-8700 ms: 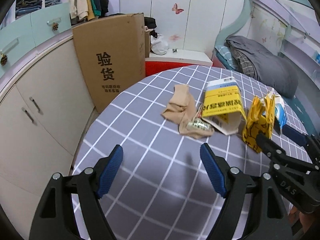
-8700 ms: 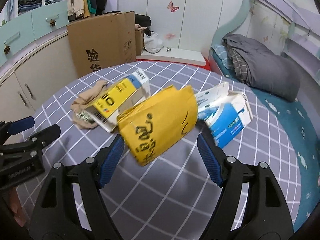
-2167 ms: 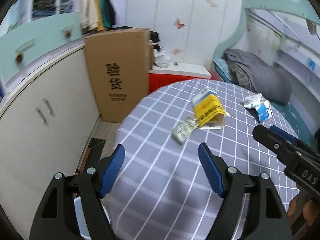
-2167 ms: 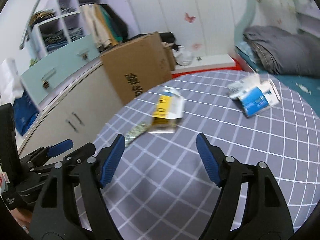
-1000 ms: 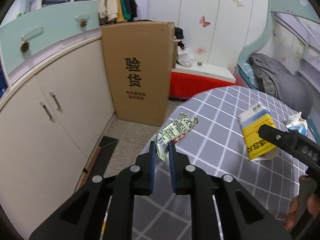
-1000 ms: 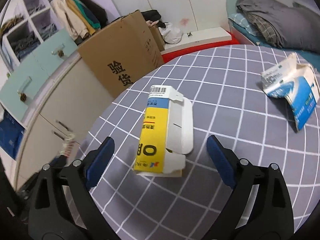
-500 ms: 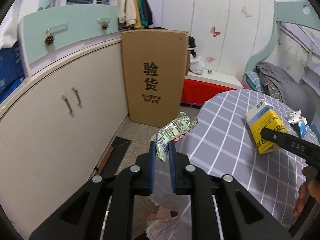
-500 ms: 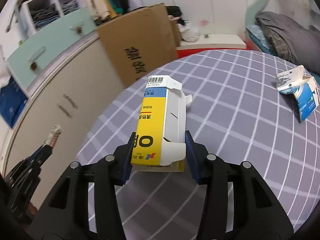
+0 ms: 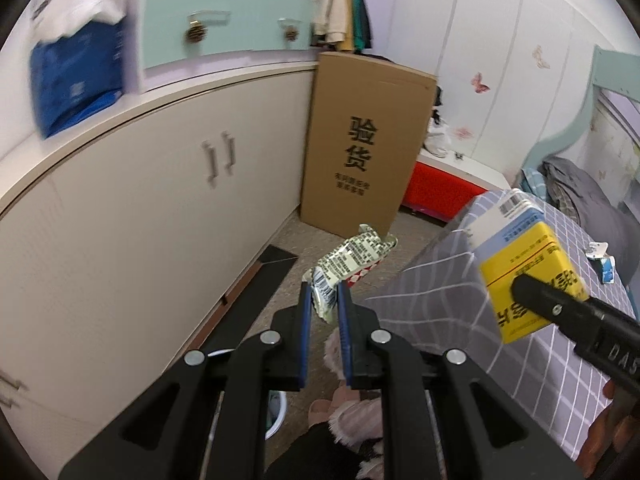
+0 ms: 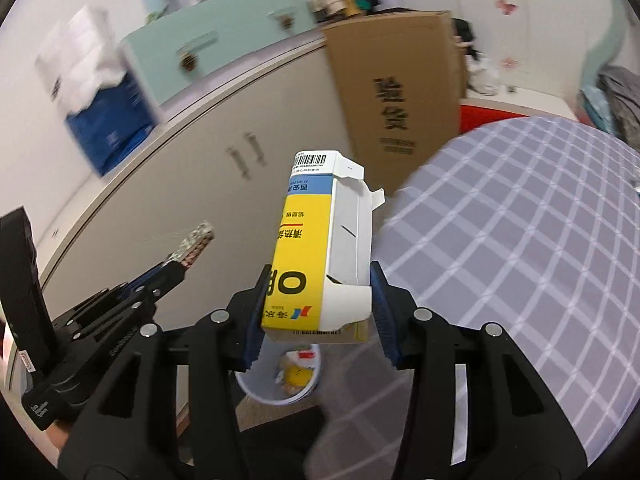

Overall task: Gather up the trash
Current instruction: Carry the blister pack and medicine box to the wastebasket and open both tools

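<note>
**Both hand-held grippers carry trash off the bench**

The left hand-held gripper [image 9: 324, 300] is clamped on a crumpled foil wrapper [image 9: 348, 260], which sticks up beyond its blue pads over the floor. The right hand-held gripper [image 10: 318, 304] has just closed its jaws onto a yellow, blue and white carton [image 10: 320, 256], held upright with its barcode end away from the camera. Below the carton, a white waste bin [image 10: 256, 392] stands on the floor with scraps inside. To the right lies the bench [image 10: 520, 248] with its grey checked cloth. Farther back, a tall cardboard box [image 9: 368, 144] leans against cream cabinets [image 9: 140, 208].
</note>
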Tool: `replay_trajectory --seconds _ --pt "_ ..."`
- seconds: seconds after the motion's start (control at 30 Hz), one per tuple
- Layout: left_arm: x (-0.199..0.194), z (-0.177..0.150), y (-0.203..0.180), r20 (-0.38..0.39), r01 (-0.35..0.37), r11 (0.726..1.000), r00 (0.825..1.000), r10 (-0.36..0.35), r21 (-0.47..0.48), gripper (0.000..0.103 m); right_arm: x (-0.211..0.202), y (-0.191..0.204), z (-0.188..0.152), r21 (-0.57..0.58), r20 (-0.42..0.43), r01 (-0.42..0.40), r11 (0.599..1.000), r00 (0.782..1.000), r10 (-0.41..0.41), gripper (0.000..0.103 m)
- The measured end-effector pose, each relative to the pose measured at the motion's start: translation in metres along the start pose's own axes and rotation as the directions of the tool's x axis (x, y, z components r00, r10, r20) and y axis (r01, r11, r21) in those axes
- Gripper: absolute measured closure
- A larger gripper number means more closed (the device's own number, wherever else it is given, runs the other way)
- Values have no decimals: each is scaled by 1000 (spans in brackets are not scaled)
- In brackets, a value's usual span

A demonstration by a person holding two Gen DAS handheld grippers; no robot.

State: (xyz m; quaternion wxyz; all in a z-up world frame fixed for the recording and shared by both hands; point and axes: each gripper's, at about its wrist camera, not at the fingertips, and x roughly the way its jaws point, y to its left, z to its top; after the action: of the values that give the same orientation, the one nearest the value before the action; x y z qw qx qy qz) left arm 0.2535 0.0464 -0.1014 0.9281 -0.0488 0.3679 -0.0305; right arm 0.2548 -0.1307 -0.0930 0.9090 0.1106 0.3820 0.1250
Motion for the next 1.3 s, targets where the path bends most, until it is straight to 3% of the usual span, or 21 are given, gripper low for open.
replay_trajectory --seconds 0.23,0.53,0.77,1.07,1.17,1.23,1.3 --pt "-12 -25 49 -23 -44 998 999 43 -54 91 29 64 -27 -78 -71 -72 994 995 66 57" --pt "10 -65 112 -126 -108 985 988 91 -133 91 77 115 -71 -126 -196 -131 983 975 104 57" --pt "38 -88 146 -204 -157 972 971 120 -175 91 120 130 -91 -139 -258 -125 982 962 86 57" --pt "72 -91 168 -262 -190 960 956 134 -204 90 148 127 -94 -121 -278 -108 987 958 71 57" --pt "81 -89 176 -275 -184 952 955 114 -245 77 154 126 -93 -114 -284 -104 988 956 68 57" --pt "86 -89 180 -301 -180 950 949 99 -255 41 156 125 -94 -111 -289 -104 988 955 68 57" --pt "86 -91 182 -293 -199 949 948 123 -247 39 157 124 -96 -107 -294 -105 989 953 69 57"
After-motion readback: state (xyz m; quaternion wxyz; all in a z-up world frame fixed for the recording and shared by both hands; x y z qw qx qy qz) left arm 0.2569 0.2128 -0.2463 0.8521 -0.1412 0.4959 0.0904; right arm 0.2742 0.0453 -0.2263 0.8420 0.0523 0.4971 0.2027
